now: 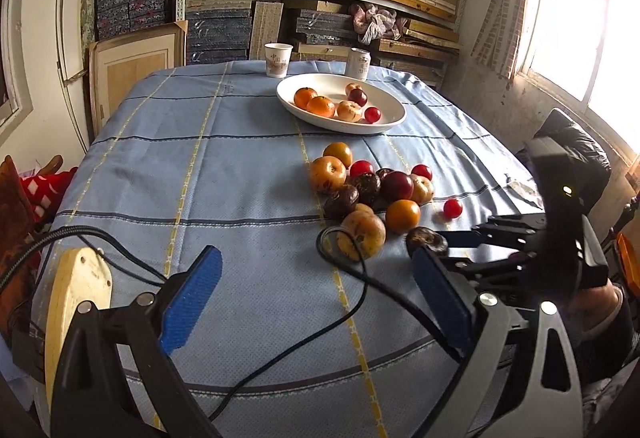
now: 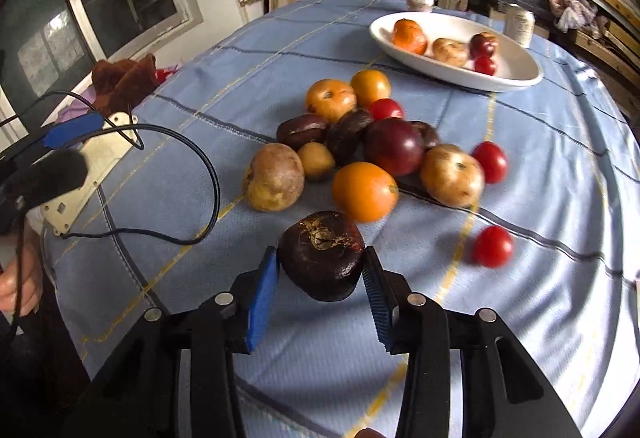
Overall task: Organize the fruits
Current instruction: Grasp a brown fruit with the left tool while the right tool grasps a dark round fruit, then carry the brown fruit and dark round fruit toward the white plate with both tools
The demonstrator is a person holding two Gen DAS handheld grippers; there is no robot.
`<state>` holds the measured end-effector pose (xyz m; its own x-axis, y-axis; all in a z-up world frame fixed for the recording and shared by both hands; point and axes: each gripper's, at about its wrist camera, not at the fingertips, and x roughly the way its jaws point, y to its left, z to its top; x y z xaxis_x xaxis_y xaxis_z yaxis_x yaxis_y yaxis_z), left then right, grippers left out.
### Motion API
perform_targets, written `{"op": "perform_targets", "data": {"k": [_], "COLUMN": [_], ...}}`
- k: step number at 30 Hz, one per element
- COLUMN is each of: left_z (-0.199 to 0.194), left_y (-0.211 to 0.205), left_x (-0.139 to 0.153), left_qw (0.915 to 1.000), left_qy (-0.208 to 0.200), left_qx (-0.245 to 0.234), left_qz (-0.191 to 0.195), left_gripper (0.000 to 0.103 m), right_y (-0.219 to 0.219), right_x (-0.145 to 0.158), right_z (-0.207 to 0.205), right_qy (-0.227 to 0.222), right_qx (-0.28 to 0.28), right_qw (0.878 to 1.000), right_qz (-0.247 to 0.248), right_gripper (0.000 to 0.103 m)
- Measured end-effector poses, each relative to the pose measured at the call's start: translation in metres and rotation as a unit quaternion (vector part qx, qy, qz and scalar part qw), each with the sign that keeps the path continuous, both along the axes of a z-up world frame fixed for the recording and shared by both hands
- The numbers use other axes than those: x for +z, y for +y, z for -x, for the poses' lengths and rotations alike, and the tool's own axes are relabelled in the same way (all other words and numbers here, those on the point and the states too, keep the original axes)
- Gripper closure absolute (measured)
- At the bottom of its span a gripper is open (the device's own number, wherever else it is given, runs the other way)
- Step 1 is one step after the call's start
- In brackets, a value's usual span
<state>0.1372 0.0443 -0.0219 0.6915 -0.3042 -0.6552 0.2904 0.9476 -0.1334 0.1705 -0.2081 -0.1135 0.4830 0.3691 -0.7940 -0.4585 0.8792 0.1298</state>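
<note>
Fruit point(image 2: 362, 141) lies heaped on the blue-clothed counter point(image 2: 560, 165), short of the white dish point(image 2: 516, 77). Nearest the camera, a dark round fruit point(image 2: 322, 254) sits between the blue pads of the right hand-held gripper point(image 2: 320, 288), clamped there. The left hand-held gripper point(image 1: 316, 302) stands wide apart, holding nothing, over bare cloth.

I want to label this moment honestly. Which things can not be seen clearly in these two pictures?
- Dark fruit: its underside is hidden in the right wrist view, so whether it is lifted off the tablecloth cannot be told.
- Right tongs: in the left wrist view the left tongs' own finger covers part of them.
- Plate: its near rim hides the fruit bottoms.
- Cup and can: print too small to read.
</note>
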Motion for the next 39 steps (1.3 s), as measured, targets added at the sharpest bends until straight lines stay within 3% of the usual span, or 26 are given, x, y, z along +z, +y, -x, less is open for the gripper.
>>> {"op": "perform_targets", "data": {"k": [5,10,14,16,23,31,33,39], "left_z": [-0.022,-0.050,-0.066,-0.072,-0.079,-0.085,-0.085,-0.086], "left_y": [-0.014,-0.032,-0.058,-0.069,-0.081,-0.081,-0.081,-0.082], "left_x": [0.004,-0.004,-0.030,-0.044,-0.062,-0.076,-0.077,-0.081], "left_qw": [1.0000,0.9995,0.9977,0.9962,0.9940,0.9916,0.9912,0.9903], "left_qy": [-0.001,0.027,0.060,0.076,0.091,0.109,0.112,0.118], "left_qx": [-0.005,-0.015,-0.031,-0.034,-0.033,-0.036,-0.041,-0.042], "left_qz": [0.001,0.008,-0.010,-0.025,-0.052,-0.059,-0.057,-0.060], "left_gripper": [0.009,0.010,0.033,0.040,0.040,0.040,0.047,0.051], "right_y": [-0.040,-0.086,-0.105,-0.110,-0.115,-0.112,-0.112,-0.113], "right_x": [0.014,0.028,0.035,0.034,0.032,0.030,0.029,0.030], "right_z": [0.030,0.060,0.069,0.068,0.061,0.055,0.053,0.047], "right_qy": [-0.020,-0.028,-0.044,-0.043,-0.044,-0.043,-0.042,-0.041], "right_qx": [-0.030,-0.043,-0.060,-0.060,-0.058,-0.055,-0.056,-0.058], "right_qw": [0.999,0.997,0.995,0.994,0.993,0.993,0.993,0.993], "right_qz": [-0.031,-0.061,-0.063,-0.077,-0.091,-0.097,-0.098,-0.099], "right_gripper": [0.060,0.060,0.060,0.060,0.060,0.060,0.060,0.060]}}
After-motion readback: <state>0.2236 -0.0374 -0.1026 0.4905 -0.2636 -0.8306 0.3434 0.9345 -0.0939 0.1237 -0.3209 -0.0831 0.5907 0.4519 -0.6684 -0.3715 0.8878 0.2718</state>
